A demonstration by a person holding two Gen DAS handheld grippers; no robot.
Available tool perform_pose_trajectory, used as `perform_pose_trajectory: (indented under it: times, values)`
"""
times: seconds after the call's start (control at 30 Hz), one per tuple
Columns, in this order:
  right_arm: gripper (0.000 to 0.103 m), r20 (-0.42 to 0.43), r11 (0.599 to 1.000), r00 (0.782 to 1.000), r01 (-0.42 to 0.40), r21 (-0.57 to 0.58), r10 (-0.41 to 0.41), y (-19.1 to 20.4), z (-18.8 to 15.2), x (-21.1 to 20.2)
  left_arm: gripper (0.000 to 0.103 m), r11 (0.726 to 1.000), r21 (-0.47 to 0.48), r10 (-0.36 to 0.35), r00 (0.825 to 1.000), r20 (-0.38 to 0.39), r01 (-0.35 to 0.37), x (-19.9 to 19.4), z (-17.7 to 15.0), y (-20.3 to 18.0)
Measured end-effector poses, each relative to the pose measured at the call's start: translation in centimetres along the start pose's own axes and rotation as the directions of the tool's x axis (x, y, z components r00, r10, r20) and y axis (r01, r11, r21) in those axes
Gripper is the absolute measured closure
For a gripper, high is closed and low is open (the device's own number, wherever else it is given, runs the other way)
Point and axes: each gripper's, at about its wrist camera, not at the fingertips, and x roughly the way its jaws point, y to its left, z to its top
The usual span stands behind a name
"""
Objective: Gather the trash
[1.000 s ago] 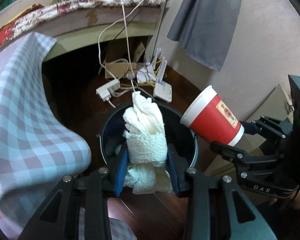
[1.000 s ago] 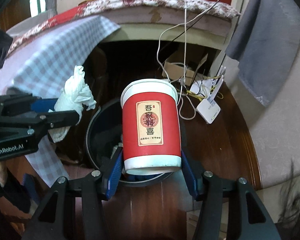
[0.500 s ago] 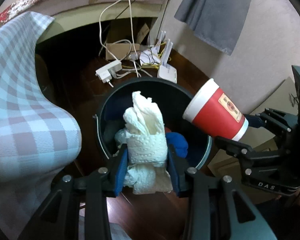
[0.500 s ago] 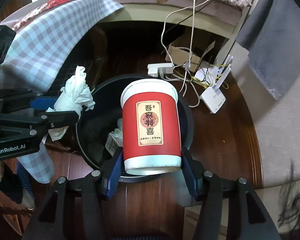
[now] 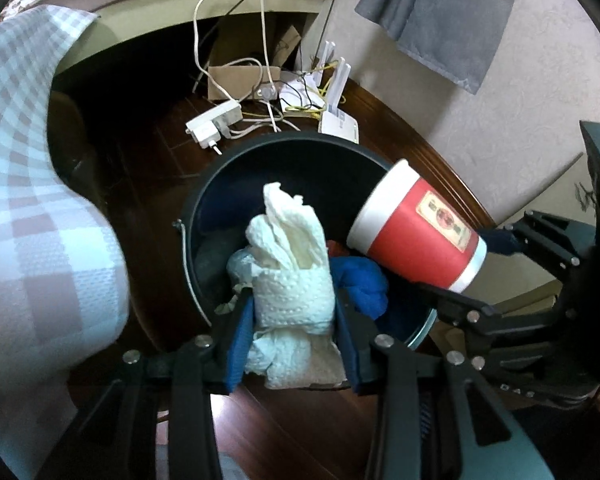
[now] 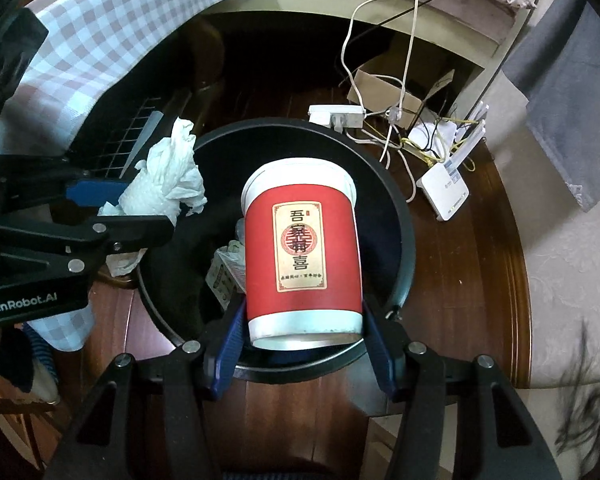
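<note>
- Trash here is two pieces, both hanging over the round dark bin [image 6: 404, 216] on the wooden floor [image 6: 460, 280], which already has a blue cloth [image 5: 360, 280] and crumpled wrappers inside.
- Paper cup [image 6: 302, 248], red with a white rim and a label, is the larger piece: light, thin-walled, easy to crush. The right claw [image 6: 304, 332] holds it by the base end, blue pads on both sides, mouth tipped away over the bin. A hold low on the stiff base looks safest to me.
- Wad of white paper towel [image 5: 292, 284] is the smaller piece: soft, nearly weightless, and likely to cling to a pad. It sits between the fingers of the left claw [image 5: 294, 320], whose jaws are opening; the pads still look to be touching its sides.
- Around the bin: a checked cloth [image 5: 28, 220] hangs beside its left edge, and a power strip [image 5: 216, 124], white cables [image 6: 380, 80], a router [image 6: 444, 192] and a cardboard box [image 5: 240, 80] lie on the floor past its far edge, near the wall.
- Nothing blocks the bin's mouth; I judge the only risk to be the two claws crowding each other above it.
</note>
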Motion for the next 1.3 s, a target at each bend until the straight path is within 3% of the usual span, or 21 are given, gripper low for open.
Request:
perform_pose_trajectory:
  times: [0.03, 0.07, 0.1, 0.33, 0.5, 0.97, 1.3]
  values:
    - [0.037, 0.006, 0.999, 0.999, 0.031, -0.010, -0.031, 0.0, 0.1, 0.1, 0.043, 1.000, 0.000, -0.004, 1.000, -0.016, 0.004, 0.3, 0.1, 0.0]
    - [0.015, 0.000, 0.997, 0.997, 0.080, -0.013, -0.080, -0.2, 0.0, 0.4, 0.035, 1.000, 0.005, 0.023, 1.000, -0.020, -0.023, 0.5, 0.1, -0.1]
    - [0.007, 0.005, 0.994, 0.994, 0.114, -0.004, -0.114, -0.6, 0.0, 0.5, 0.026, 0.999, 0.009, 0.042, 0.999, -0.015, -0.041, 0.5, 0.1, -0.2]
    - [0.004, 0.008, 0.987, 0.991, 0.133, 0.093, -0.134, -3.4, -0.1, -0.1, 0.025, 0.997, 0.014, 0.074, 0.997, -0.011, -0.073, 0.2, -0.2, 0.0]
    - [0.002, 0.000, 0.988, 0.991, 0.135, 0.080, -0.135, -3.3, -0.3, 0.2, 0.020, 0.996, 0.021, 0.082, 0.997, -0.007, -0.082, 0.1, -0.3, -0.3]
    - [0.002, 0.033, 0.984, 0.991, 0.125, 0.127, -0.130, -3.9, -0.6, -1.4, 0.019, 0.993, 0.059, 0.096, 0.995, 0.031, -0.098, -1.4, 0.5, -1.9]
    - [0.002, 0.102, 0.981, 0.988, 0.097, 0.169, -0.115, -3.6, -0.6, -6.2, 0.019, 0.992, 0.074, 0.098, 0.990, 0.105, -0.106, -6.3, 0.7, -3.4]
